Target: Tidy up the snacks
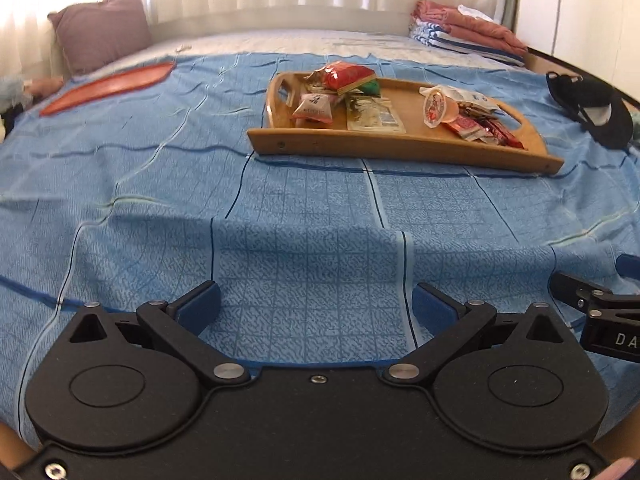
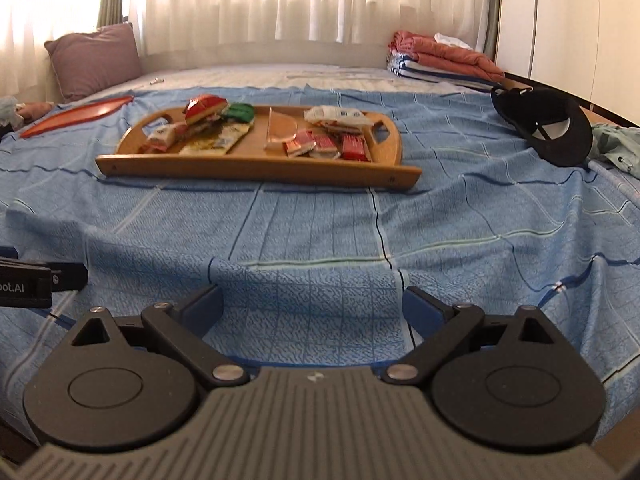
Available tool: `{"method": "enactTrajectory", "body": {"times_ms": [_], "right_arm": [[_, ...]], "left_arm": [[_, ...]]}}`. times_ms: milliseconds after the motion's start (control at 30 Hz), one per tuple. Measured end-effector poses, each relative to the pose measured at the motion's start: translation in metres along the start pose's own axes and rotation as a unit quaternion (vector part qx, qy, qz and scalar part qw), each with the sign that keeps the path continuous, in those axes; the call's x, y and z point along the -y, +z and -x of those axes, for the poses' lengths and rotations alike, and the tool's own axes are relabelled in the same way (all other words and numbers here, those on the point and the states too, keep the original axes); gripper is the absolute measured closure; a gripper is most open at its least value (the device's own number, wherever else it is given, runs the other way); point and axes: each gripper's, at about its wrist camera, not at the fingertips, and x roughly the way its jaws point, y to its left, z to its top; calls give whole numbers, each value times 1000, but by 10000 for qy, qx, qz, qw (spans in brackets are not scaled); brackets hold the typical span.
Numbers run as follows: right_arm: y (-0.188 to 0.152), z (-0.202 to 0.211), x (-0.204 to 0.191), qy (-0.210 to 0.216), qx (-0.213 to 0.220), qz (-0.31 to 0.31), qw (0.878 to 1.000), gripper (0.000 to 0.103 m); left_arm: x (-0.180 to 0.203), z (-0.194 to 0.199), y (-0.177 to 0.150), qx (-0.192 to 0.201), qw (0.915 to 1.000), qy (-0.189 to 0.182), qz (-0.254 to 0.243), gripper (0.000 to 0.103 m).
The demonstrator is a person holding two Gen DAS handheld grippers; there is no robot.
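Observation:
A wooden tray [image 1: 400, 142] lies on the blue bedspread and holds several snack packets: a red bag [image 1: 348, 76], a green packet [image 1: 370, 87], a pink-white packet [image 1: 314, 108], a jelly cup [image 1: 438, 106] and red wrappers [image 1: 484, 130]. The same tray [image 2: 256, 168] shows in the right wrist view with the red bag [image 2: 204, 108] and red wrappers [image 2: 328, 146]. My left gripper [image 1: 316, 304] is open and empty, low over the bedspread, well short of the tray. My right gripper [image 2: 312, 304] is open and empty, likewise short of the tray.
A red oval tray [image 1: 112, 86] lies at the far left. A purple pillow [image 1: 102, 30] and folded blankets [image 1: 468, 30] are at the bed's far side. A black cap [image 2: 548, 124] lies at the right. The other gripper shows at the frame edge [image 1: 600, 312].

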Motion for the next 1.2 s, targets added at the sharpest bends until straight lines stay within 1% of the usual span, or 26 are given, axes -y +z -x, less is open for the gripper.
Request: {"method": "enactTrajectory", "body": {"times_ms": [100,533,900,1200], "right_arm": [[-3,-3,0,-36,-2,-14,10000,0],[-3,-12,-3,-41,-83,69,9999,0],[-4,-14,-3,-37,-69,90,9999,0],[-4,-14,-3,-38,-69,89,9999,0]], "left_arm": [[4,-2,-2,48,10000,4,-84,0],[1,-7,-3,167,9998,-115,-11,0],[6,-8,-6,246,9997,80,17,0],[6,-9,-5,220,9997,75,11,0]]}}
